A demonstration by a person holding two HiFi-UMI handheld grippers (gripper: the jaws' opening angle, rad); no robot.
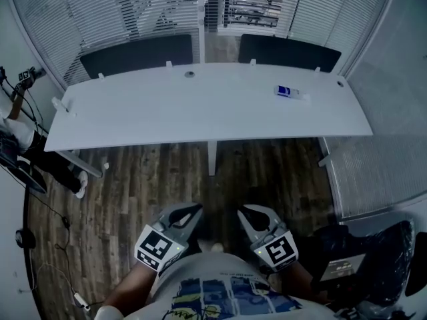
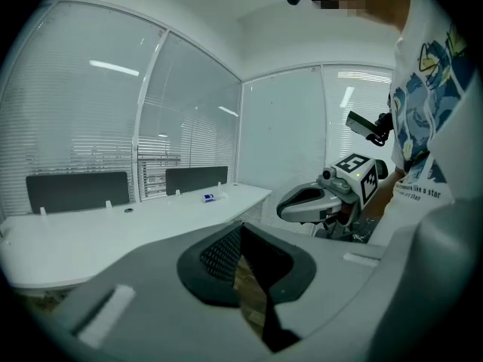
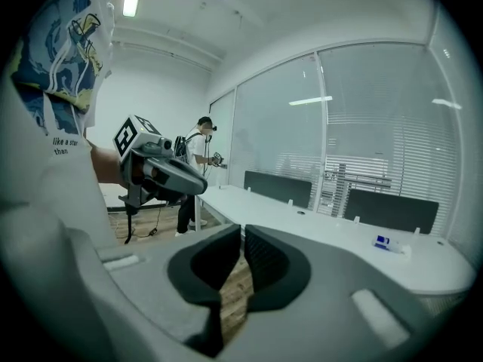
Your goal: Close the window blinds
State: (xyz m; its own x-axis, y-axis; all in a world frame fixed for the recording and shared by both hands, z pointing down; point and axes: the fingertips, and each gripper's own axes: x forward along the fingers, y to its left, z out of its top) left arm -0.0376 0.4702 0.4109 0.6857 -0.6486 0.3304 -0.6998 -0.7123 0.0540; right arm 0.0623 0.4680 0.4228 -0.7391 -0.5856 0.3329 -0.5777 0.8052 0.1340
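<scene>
The window blinds (image 1: 133, 12) are the largest thing in view. They hang as pale slatted sheets over the glass wall beyond the desk, which a white post (image 1: 202, 12) splits into two stretches, and more slats run along the wall to the right (image 1: 373, 172). They are well apart from both grippers, with the whole desk between. One long white desk (image 1: 200, 112) spans nearly the full width of the head view, its near edge facing the person and its far edge carrying two dark partition panels (image 1: 137, 54) (image 1: 288, 51). A band of wooden floor (image 1: 153, 179) lies open between the desk's near edge and the person, broken only by one white desk leg (image 1: 212, 159) at the middle. At the left edge a second person (image 1: 47, 159) stands close to the desk's end, with cables (image 1: 53, 272) trailing on the floor nearby. At the lower right one black bag (image 1: 373, 259) crowds that corner. There are two grippers, held low and close to the body. The left gripper (image 1: 195, 212) has its jaws pressed together on nothing, and the right gripper (image 1: 244, 213) is likewise clenched and empty, the two tips near one another over the floor. On the desktop lie one small blue and white item (image 1: 289, 92) toward the right and one round grommet (image 1: 190, 74) near the far edge.
</scene>
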